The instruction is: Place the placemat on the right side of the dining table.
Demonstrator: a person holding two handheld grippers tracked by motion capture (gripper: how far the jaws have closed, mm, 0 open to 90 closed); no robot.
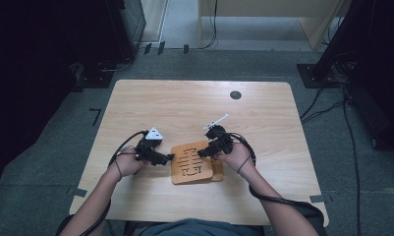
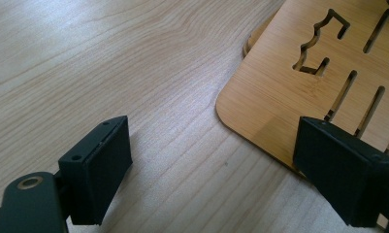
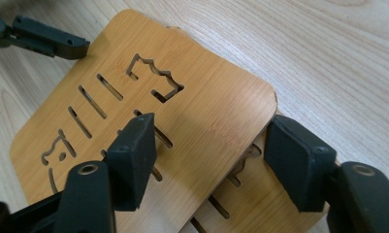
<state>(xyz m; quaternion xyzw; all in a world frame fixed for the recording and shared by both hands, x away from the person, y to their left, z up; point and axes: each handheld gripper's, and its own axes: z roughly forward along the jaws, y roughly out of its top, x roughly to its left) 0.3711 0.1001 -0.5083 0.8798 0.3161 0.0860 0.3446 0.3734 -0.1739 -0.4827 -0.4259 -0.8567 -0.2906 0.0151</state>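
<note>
The right gripper (image 1: 203, 152) rests low over the right edge of the top board (image 1: 190, 161), held in the right hand (image 1: 236, 155). Its jaws stand apart, astride that board's corner: in the right gripper view one pad (image 3: 134, 158) sits above the slotted face, the other (image 3: 299, 162) hangs past the edge, over the lower board (image 3: 260, 194). Neither pad presses on the wood.

The left gripper (image 1: 169, 157), in the left hand (image 1: 128, 162), lies at the top board's left edge. Its jaws are wide apart; in the left gripper view one pad (image 2: 102, 167) is over bare table (image 2: 134, 63) and the other (image 2: 335, 167) over the board's near corner, with nothing gripped.

The two boards lie stacked near the table's near edge, about the middle between the hands. The top one is shifted left, so a strip of the lower board shows at the right. The top board bears cut slots and shaped openings.

Farther off, a dark round hole (image 1: 236, 95) sits in the table near its far edge.
</note>
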